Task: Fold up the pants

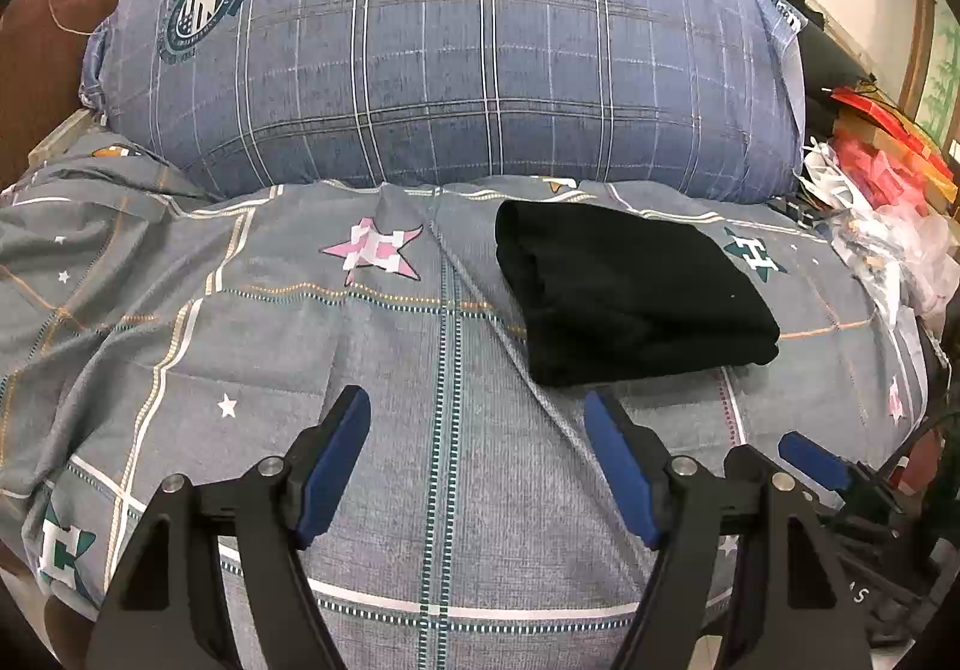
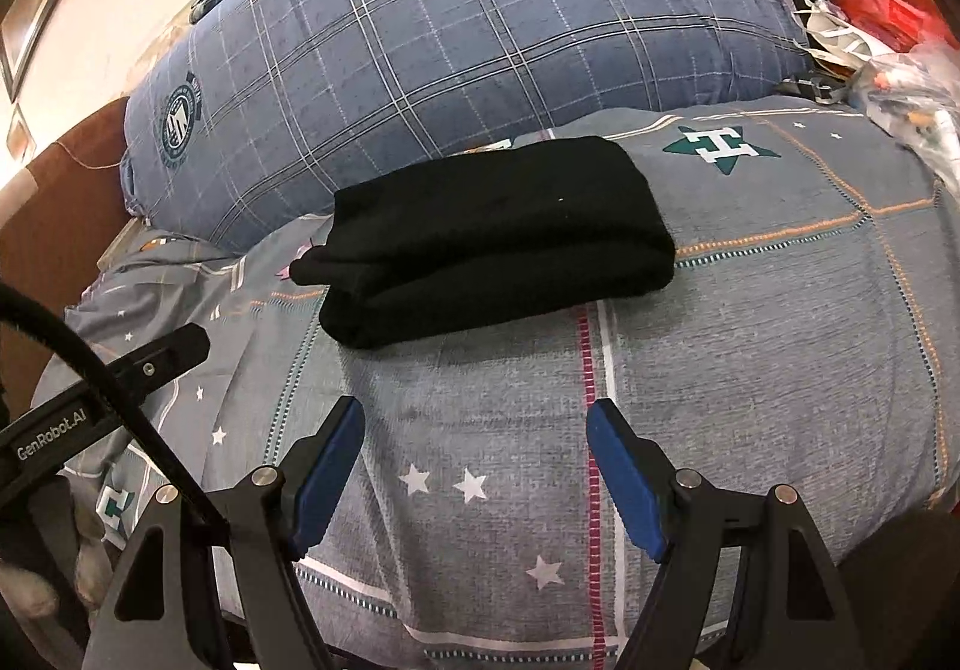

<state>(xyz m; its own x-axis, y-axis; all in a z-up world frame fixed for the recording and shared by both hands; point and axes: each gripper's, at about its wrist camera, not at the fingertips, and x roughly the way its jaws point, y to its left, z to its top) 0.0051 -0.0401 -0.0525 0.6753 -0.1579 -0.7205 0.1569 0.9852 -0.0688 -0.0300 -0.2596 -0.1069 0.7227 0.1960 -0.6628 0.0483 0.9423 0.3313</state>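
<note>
Black folded pants (image 1: 630,292) lie bundled on the grey patterned bedsheet (image 1: 420,460), beyond both grippers. Left gripper (image 1: 477,466) and right gripper (image 2: 477,475) fingers gape empty; a careless nudge could unfold them.

Clutter (image 1: 882,190) at bed edge cut off, contents indistinct
</note>
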